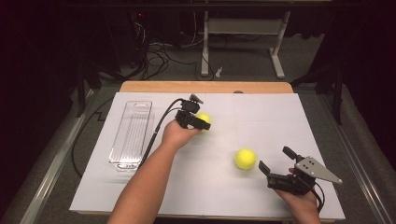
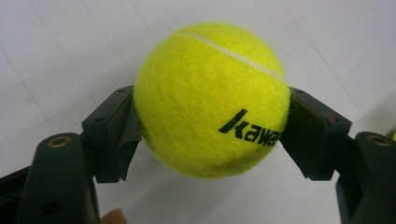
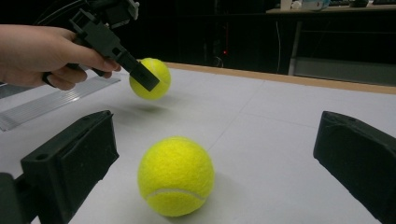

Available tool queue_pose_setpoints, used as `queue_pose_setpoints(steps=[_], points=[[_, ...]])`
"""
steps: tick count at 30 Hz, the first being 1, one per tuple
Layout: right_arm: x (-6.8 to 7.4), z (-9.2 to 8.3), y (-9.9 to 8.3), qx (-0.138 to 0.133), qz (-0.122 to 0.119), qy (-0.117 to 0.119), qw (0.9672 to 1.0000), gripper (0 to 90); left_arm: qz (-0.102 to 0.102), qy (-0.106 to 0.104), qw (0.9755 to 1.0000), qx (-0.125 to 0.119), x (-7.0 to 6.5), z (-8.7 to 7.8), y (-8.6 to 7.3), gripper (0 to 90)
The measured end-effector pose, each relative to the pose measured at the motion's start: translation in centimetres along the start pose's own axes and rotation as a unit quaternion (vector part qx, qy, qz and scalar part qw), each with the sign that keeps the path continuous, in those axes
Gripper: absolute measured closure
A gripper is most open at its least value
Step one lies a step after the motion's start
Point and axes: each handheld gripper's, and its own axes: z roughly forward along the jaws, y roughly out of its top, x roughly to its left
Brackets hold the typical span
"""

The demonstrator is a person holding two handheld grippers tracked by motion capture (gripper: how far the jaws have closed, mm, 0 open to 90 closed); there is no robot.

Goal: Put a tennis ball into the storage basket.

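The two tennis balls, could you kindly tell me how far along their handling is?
Done: nothing sits in the clear tray. In hand: the left hand-held gripper clamps one tennis ball, lifted off the table. Left: the second ball lies untouched before the open right hand-held gripper.

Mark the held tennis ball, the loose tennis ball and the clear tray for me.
held tennis ball (image 2: 210, 100): left gripper view, middle of its felt.
loose tennis ball (image 1: 245, 159): high view, its top.
clear tray (image 1: 132, 133): high view, its ribbed floor.
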Motion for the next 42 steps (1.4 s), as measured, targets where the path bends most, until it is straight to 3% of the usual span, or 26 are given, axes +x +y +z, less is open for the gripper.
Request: queue_pose_setpoints(steps=[13,21,31,42], points=[[0.3,0.0,0.1,-0.001,-0.006,-0.001,1.0000,0.1,0.009,-0.011,0.9999,0.001,-1.2,-2.5,-2.4,27.3],[0.5,0.2,0.2,0.000,-0.008,0.001,1.0000,0.1,0.011,-0.005,0.9999,0.003,-1.3,-4.1,-4.1,27.3],[0.5,0.0,0.2,-0.001,-0.006,0.000,1.0000,0.1,0.031,-0.012,0.9994,0.011,-2.2,-5.5,-6.0,27.3],[0.5,0.0,0.2,0.000,-0.007,0.000,1.0000,0.1,0.027,-0.014,0.9992,0.025,-1.8,-7.1,-8.5,27.3]])
